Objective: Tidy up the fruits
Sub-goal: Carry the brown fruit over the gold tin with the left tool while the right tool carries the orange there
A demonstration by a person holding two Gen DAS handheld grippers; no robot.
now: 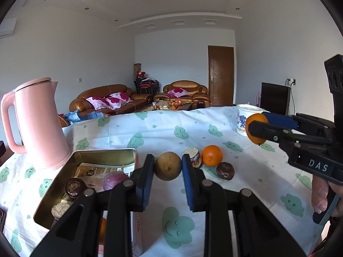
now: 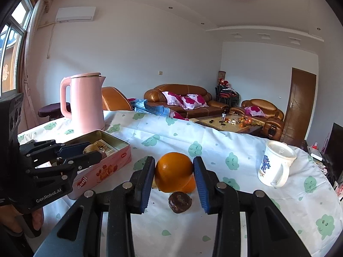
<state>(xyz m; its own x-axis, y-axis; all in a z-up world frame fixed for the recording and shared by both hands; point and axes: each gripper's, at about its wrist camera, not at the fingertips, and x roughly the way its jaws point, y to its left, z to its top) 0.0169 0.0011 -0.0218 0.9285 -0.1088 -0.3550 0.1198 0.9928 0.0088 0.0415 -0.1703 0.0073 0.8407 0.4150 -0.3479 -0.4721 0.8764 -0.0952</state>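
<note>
My left gripper (image 1: 168,169) is shut on a brown pear (image 1: 167,166), held just above the cloth beside the tin box (image 1: 107,154). My right gripper (image 2: 174,175) is shut on an orange (image 2: 173,172), lifted above the table; it also shows in the left wrist view (image 1: 256,131). A second orange (image 1: 212,155) lies on the cloth, with a dark round fruit (image 1: 225,171) and a cut piece (image 1: 194,156) next to it. The tin holds a purple fruit (image 1: 114,180), a dark fruit (image 1: 75,187) and another cut piece (image 1: 60,209).
A pink kettle (image 1: 38,124) stands behind the tin at the left. A white mug (image 2: 275,163) stands at the right of the table. The cloud-print tablecloth (image 1: 178,227) covers the table. Sofas and a coffee table lie beyond the far edge.
</note>
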